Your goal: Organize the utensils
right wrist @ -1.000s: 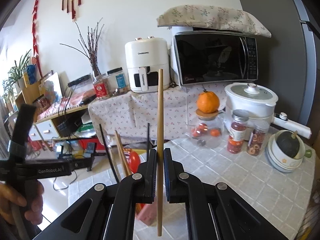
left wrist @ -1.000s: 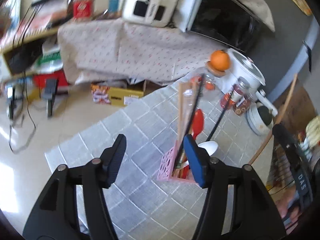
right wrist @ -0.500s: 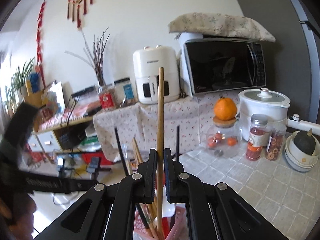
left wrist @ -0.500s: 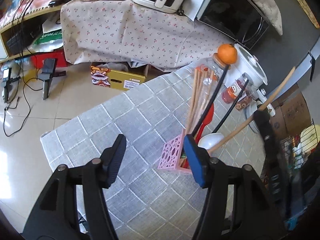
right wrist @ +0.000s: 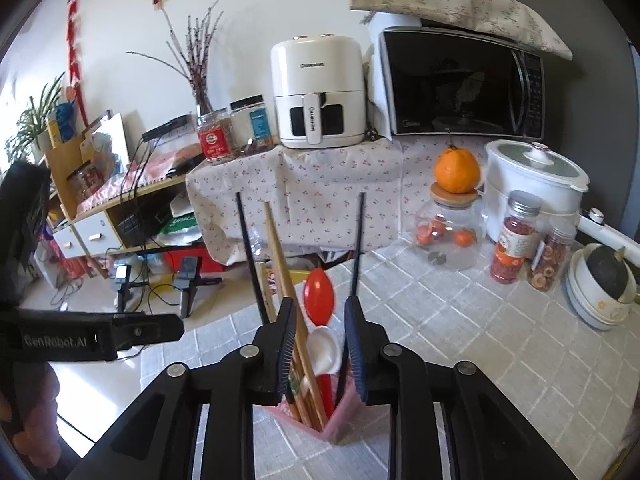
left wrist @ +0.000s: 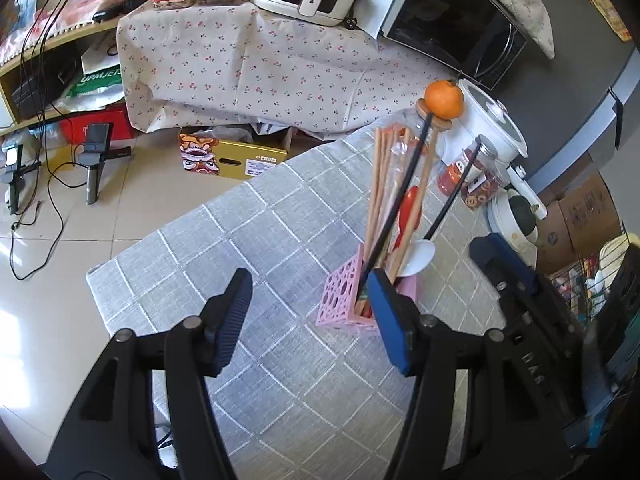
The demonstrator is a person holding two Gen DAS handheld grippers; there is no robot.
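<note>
On the table (left wrist: pixel 248 240) stands the pink holder (left wrist: pixel 340 300), chopsticks (left wrist: pixel 384 188) and spoons (right wrist: pixel 319 292) upright inside it. Right gripper (right wrist: pixel 320 344) hangs released directly above the holder; left gripper (left wrist: pixel 308 312) gapes empty beside it.

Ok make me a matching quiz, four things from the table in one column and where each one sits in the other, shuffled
Things:
1. orange
2. red spoon
3. dark squash
4. microwave

Places:
A. in the stacked white bowls
B. on the glass jar's wooden lid
C. on the floral-cloth counter, under a pillow
D. standing in the pink holder with the chopsticks

Pairs: 1-B, 2-D, 3-A, 4-C
</note>
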